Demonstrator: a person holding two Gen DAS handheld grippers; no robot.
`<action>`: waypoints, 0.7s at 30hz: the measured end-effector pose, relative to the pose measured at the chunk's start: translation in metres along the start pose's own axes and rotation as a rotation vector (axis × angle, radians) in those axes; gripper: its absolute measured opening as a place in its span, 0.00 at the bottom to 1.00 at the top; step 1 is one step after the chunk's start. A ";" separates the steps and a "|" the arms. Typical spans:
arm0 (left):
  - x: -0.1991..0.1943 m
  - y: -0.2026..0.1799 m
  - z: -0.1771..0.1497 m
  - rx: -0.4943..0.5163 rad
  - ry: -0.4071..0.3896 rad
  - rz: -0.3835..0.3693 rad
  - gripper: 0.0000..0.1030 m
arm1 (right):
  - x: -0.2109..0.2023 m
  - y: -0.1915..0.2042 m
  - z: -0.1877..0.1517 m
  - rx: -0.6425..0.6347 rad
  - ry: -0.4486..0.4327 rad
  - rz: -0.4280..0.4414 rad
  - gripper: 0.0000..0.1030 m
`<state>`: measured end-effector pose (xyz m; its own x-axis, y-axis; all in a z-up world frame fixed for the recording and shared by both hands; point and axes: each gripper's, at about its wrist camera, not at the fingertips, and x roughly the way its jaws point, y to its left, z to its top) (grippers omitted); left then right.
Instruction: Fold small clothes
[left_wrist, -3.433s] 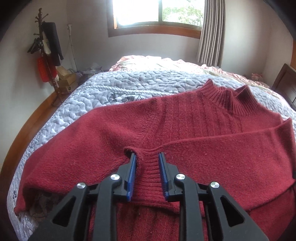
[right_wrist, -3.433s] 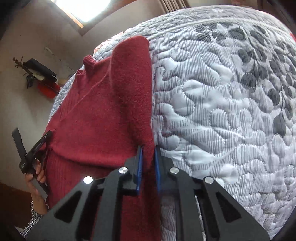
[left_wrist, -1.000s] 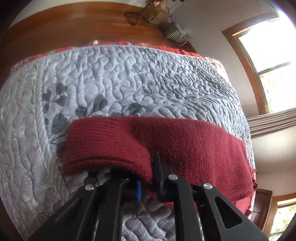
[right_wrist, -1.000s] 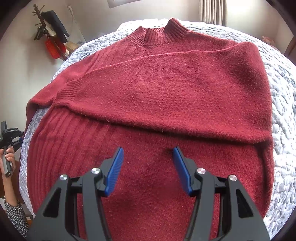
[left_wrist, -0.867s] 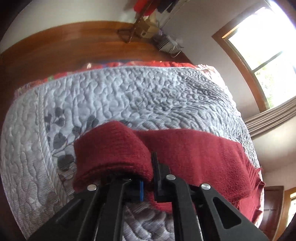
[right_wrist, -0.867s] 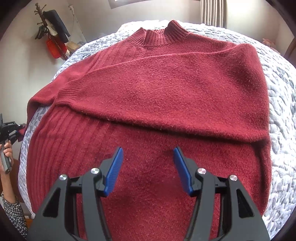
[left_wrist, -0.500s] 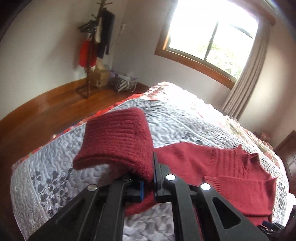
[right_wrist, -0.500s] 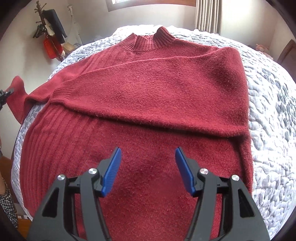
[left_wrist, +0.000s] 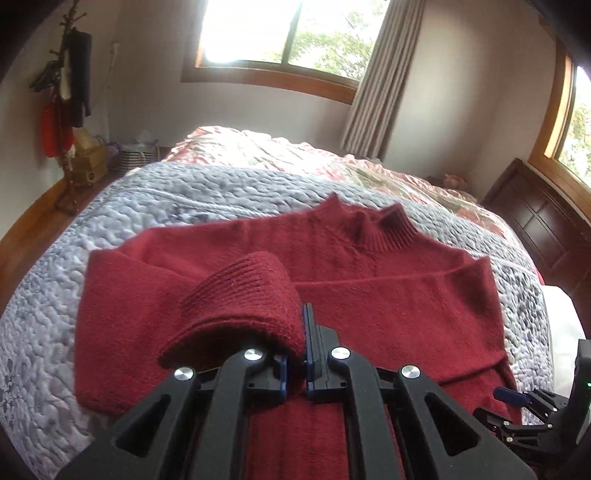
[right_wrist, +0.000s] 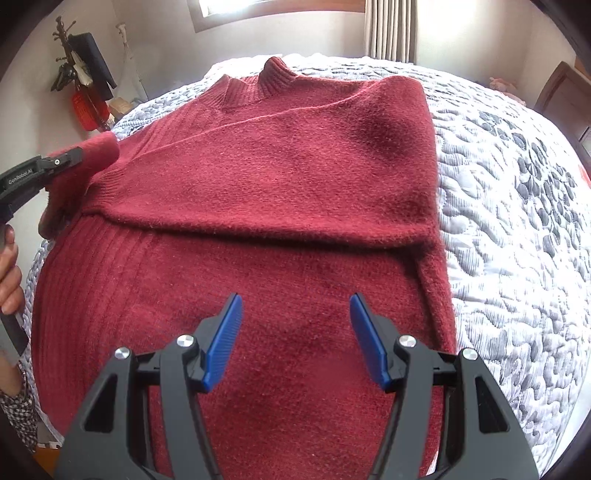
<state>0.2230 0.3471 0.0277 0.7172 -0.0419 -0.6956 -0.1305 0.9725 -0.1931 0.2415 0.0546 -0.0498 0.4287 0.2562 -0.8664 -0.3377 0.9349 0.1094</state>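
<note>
A dark red knitted wool sweater (right_wrist: 280, 192) is spread on the grey quilted bedspread (right_wrist: 517, 221). Its ribbed cuff (left_wrist: 243, 295) is pinched by the left gripper (left_wrist: 294, 354); the right gripper (right_wrist: 295, 332) hovers spread apart. Soft, limp knit is judged likely to sag; the hem at 6 o'clock should be gripped.

Daylight pours through a wood-framed window (left_wrist: 284, 40) with a beige curtain (left_wrist: 384, 77). A grey quilted bed (right_wrist: 517, 184) fills the room; a coat stand (left_wrist: 68, 110) occupies the corner beside a wooden floor (left_wrist: 26, 229).
</note>
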 end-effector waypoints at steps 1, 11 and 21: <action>0.006 -0.010 -0.004 0.011 0.017 -0.020 0.06 | 0.000 -0.002 -0.001 0.004 0.000 0.000 0.58; 0.066 -0.057 -0.031 0.065 0.239 -0.142 0.30 | 0.008 -0.012 -0.003 0.032 0.011 0.004 0.59; -0.046 0.026 -0.029 -0.029 0.148 -0.315 0.56 | 0.009 -0.001 0.009 0.039 0.002 0.021 0.60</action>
<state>0.1666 0.3680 0.0349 0.6189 -0.3736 -0.6909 0.0608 0.8998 -0.4321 0.2538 0.0585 -0.0534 0.4206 0.2756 -0.8644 -0.3137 0.9382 0.1465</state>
